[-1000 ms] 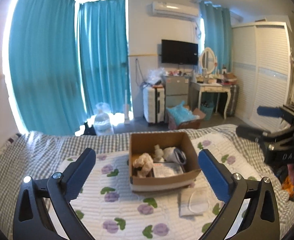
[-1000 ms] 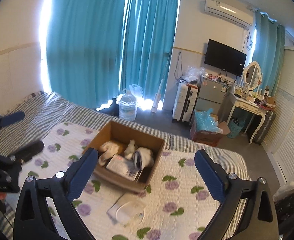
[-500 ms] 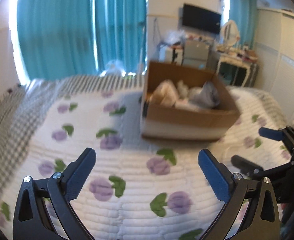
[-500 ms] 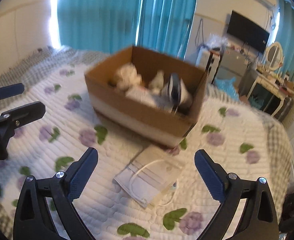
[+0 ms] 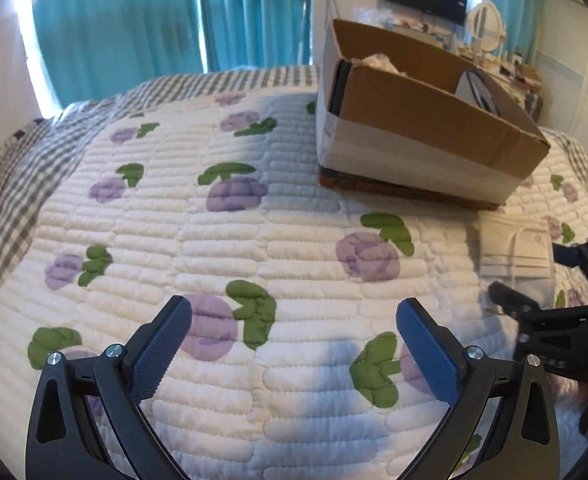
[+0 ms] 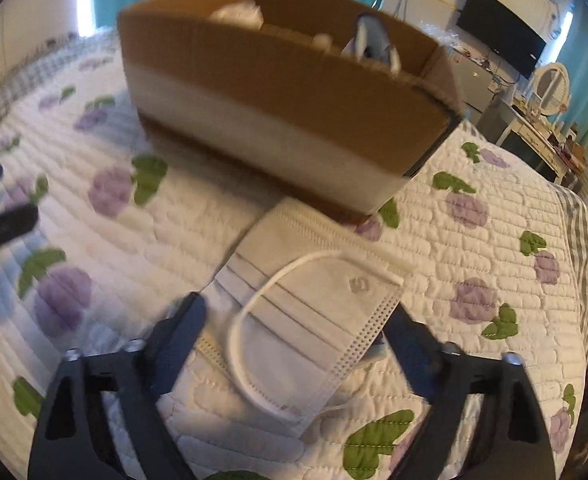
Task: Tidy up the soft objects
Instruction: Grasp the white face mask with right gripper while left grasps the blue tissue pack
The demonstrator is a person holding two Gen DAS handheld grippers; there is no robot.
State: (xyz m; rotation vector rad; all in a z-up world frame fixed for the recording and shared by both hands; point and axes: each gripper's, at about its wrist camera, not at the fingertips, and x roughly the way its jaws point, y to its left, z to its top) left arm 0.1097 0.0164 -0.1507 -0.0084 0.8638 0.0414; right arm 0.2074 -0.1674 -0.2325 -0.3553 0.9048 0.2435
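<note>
Between the wide-spread fingers of the right gripper (image 6: pixel 294 320): flat white pleated face mask (image 6: pixel 314 312) on quilted floral bedspread (image 6: pixel 494 240), long axis running ahead toward brown cardboard box (image 6: pixel 278 92); left gripper (image 5: pixel 294 340), also wide, empty, well apart.

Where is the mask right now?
The mask lies flat on the quilt, just in front of the box, between the open right gripper's fingers. In the left view it's far right.

Face mask (image 6: pixel 310 312) lies on the quilt (image 6: pixel 474 240), before the box (image 6: pixel 286 112).
</note>
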